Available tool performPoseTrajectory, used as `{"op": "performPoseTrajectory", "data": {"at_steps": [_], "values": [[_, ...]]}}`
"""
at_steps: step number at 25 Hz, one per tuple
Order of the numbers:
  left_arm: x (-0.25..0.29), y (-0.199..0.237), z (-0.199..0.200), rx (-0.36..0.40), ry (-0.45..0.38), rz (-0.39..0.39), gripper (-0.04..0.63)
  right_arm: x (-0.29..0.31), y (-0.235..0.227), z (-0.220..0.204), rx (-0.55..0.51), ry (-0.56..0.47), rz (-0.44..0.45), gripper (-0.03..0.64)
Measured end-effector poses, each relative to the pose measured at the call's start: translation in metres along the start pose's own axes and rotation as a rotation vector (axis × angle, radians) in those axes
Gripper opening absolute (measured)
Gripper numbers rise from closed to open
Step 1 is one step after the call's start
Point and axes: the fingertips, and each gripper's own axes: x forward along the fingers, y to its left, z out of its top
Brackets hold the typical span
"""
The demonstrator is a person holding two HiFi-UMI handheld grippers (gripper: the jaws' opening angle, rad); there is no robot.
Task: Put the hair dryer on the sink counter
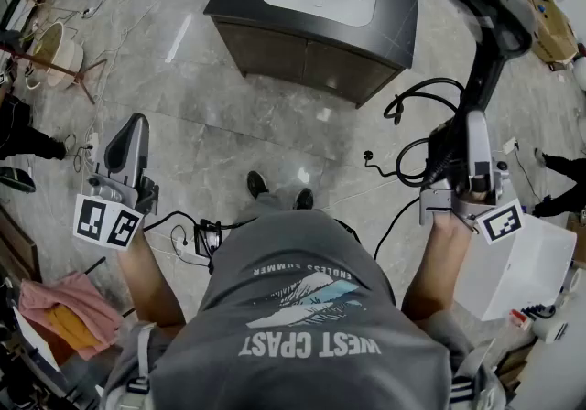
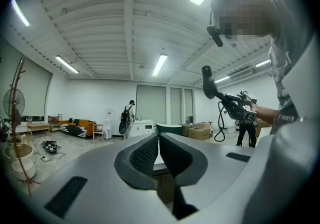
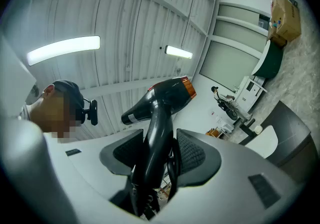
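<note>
Right tongs [image 3: 159,150] clamped on hair dryer [image 3: 162,98], left tongs [image 2: 159,153] closed empty, open floor [image 1: 229,115] before sink counter [image 1: 396,7]

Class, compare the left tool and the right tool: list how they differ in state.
The left tool is shut on nothing; the right tool is shut on the handle of the hair dryer. The left tool is held level; the right tool tilts up toward the ceiling. Both are grey.

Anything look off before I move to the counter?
The hair dryer's cord hangs in loose loops below the right gripper, with the plug dangling free, so it could snag or drag. The jaws are shut on the handle. Nothing else stands out.
</note>
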Motion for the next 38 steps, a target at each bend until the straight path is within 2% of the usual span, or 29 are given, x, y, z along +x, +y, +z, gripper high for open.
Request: {"op": "performPoseTrajectory", "data": {"at_steps": [23,28,38], "values": [[0.017,0.010,0.002,0.017,0.001,-0.065,0.026,0.008,0.000,-0.010,0.056,-0.069,0.048,0.225],[0.024,0.013,0.004,0.028,0.002,-0.089,0.026,0.016,-0.005,-0.011,0.098,-0.098,0.078,0.225],[0.017,0.008,0.002,0.013,0.014,-0.080,0.026,0.019,-0.003,-0.016,0.110,-0.074,0.099,0.225]]}}
